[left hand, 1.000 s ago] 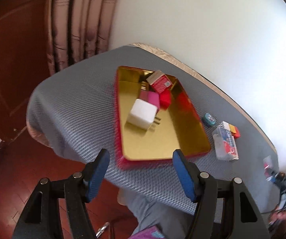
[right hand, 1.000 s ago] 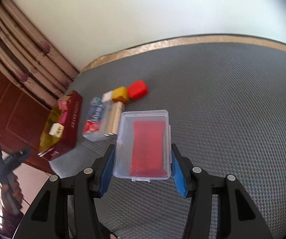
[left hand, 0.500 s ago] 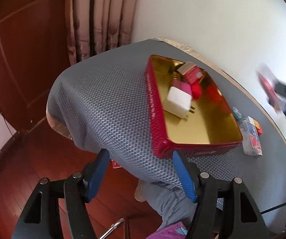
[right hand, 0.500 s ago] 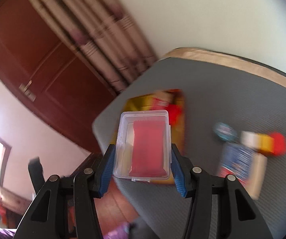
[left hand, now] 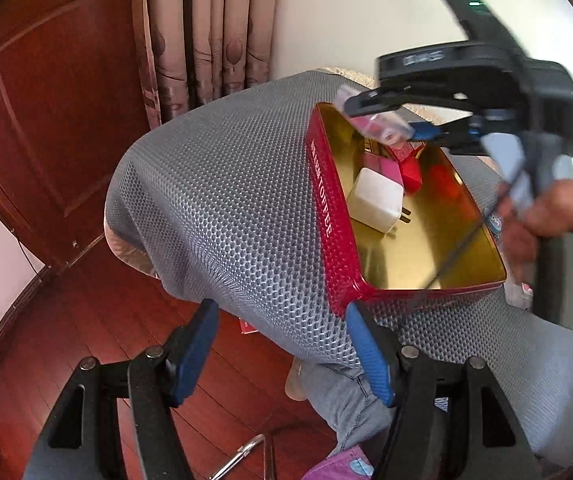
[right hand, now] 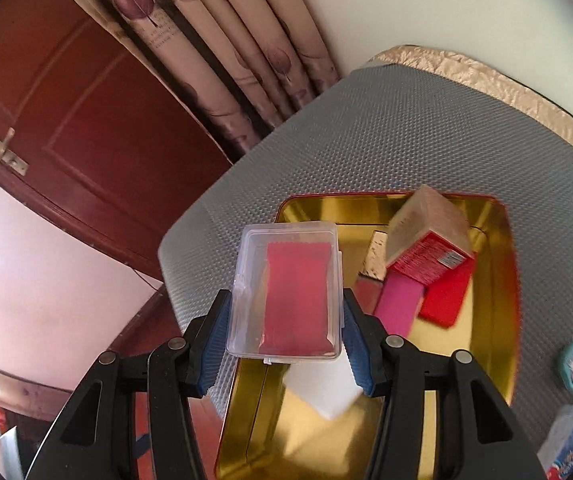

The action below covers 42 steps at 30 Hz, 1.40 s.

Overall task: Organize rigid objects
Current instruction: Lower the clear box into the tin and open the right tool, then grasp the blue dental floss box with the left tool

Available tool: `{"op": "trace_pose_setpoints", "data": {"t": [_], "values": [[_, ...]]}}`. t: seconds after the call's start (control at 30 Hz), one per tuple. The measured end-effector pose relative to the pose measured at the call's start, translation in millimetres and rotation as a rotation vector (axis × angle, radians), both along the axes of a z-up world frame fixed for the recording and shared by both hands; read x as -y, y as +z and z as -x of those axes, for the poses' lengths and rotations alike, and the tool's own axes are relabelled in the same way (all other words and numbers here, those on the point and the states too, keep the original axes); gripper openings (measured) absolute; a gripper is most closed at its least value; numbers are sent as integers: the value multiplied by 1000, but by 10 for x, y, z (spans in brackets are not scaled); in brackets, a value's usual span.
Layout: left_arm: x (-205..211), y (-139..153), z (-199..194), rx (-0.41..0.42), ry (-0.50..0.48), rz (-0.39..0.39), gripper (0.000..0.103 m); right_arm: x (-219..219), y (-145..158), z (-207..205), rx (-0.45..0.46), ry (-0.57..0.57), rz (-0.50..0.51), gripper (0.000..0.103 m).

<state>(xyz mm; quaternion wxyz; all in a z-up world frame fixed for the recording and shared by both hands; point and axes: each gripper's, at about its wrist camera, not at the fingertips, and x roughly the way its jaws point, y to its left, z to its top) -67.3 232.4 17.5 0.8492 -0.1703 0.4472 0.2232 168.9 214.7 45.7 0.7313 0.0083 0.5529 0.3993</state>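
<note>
One clear plastic case [right hand: 288, 290] clamped in right gripper [right hand: 284, 334] above gold tin [right hand: 490, 320]. Left gripper [left hand: 280, 350] open, empty. Risk: case lands tilted on white charger [left hand: 374, 200], slides.

Left wrist: angled down from off the grey-mesh worktop's [left hand: 226, 200] edge. Right wrist: steeply down, close above. Shared: red gold-lined rectangular tin [left hand: 328, 216] [right hand: 498, 320].

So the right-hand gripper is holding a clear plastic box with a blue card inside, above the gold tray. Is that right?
Not quite: the card inside the clear plastic box is red, not blue, as the right wrist view shows. The right gripper does hold it above the gold tray.
</note>
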Motion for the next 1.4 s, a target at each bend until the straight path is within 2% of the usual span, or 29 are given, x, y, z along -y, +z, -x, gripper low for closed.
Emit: {"op": "trace_pose_setpoints", "data": {"t": [0.27, 0.43, 0.93, 1.03, 1.17, 1.23, 1.4], "values": [[-97, -78, -6, -20, 14, 52, 68, -173, -209, -84, 3, -26, 55, 49], [-96, -103, -26, -41, 16, 47, 68, -201, -319, -137, -15, -48, 63, 50], [-30, -164, -96, -112, 4, 7, 68, -89, -167, -80, -14, -82, -14, 55], [12, -179, -100, -125, 0, -10, 68, 62, -15, 55, 6, -95, -79, 59], [54, -173, -111, -135, -10, -40, 68, 333, 190, 286, 28, -109, -164, 71], [75, -172, -113, -139, -16, -49, 68, 584, 278, 466, 42, -112, -206, 75], [143, -179, -136, -161, -37, -91, 68, 1267, 300, 835, 73, -154, -226, 80]]}}
